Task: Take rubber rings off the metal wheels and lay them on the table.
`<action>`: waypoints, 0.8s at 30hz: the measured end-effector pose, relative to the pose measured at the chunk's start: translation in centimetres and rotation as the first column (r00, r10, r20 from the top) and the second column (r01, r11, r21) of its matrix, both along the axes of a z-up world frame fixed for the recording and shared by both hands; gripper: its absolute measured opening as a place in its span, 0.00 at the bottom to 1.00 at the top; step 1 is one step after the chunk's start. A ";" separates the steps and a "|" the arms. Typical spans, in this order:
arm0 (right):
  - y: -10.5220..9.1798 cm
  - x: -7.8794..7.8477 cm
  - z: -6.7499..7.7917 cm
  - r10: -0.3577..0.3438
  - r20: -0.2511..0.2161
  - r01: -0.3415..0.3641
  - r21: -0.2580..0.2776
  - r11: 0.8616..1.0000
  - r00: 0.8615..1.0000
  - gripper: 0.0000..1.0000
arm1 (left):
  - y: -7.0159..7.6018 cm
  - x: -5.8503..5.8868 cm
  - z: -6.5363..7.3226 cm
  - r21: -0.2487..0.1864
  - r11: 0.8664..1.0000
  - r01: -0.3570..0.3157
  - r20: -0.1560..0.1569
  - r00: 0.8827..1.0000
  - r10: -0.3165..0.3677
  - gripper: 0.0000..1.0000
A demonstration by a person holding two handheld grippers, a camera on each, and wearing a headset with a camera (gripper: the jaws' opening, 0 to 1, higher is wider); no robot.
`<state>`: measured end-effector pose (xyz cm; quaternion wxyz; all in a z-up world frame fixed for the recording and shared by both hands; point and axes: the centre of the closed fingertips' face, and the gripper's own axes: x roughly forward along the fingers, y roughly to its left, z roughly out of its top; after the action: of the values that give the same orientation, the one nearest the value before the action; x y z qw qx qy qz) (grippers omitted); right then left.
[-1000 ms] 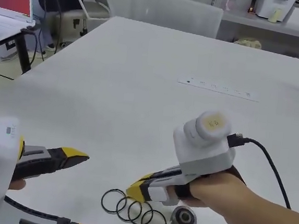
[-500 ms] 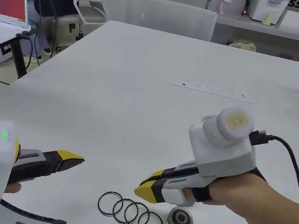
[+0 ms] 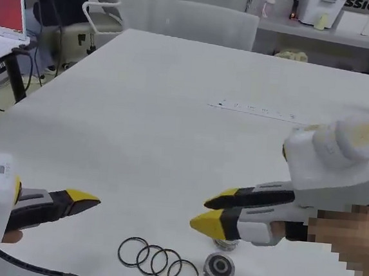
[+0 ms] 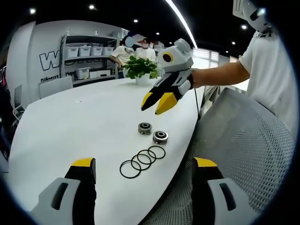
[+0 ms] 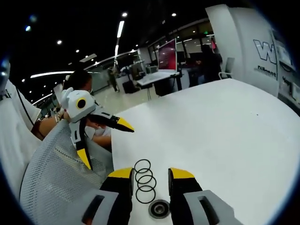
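I see four black rubber rings (image 3: 158, 263) lying in overlapping row on white tabletop (image 3: 174, 111), just beside two metal wheels (image 3: 218, 270). Right gripper (image 3: 202, 212) above wheels, fingers (image 5: 123, 174) slightly parted, empty. Left gripper (image 4: 144, 163) gapes wide, empty, rings ahead.

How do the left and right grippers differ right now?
The left gripper has its jaws gaping wide; the right gripper has them only slightly apart. The left is at the near edge of the table; the right hangs above the wheels. Both are empty, with yellow tips.
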<state>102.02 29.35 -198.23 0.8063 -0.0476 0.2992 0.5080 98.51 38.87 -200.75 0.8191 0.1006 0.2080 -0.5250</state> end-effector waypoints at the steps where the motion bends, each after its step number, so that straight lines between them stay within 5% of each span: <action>1: -0.3 0.1 0.3 -0.008 0.007 0.008 0.004 1.000 1.000 0.29 | 0.0 0.0 0.0 -0.002 1.000 0.000 -0.002 1.000 0.000 0.82; 16: -6.0 -0.5 4.2 -0.121 0.152 0.114 0.055 0.992 0.981 0.51 | -0.2 -0.2 0.0 -0.002 1.000 0.014 -0.016 1.000 -0.014 0.92; 24: -8.3 -1.5 5.4 -0.141 0.224 0.129 0.064 0.990 0.964 0.63 | -0.3 -0.3 1.4 -0.044 0.999 0.006 -0.019 1.000 -0.007 0.97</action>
<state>100.54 21.02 -192.80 0.8690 -0.0655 0.1946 0.4503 98.17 38.57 -199.40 0.8174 0.0784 0.2038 -0.5330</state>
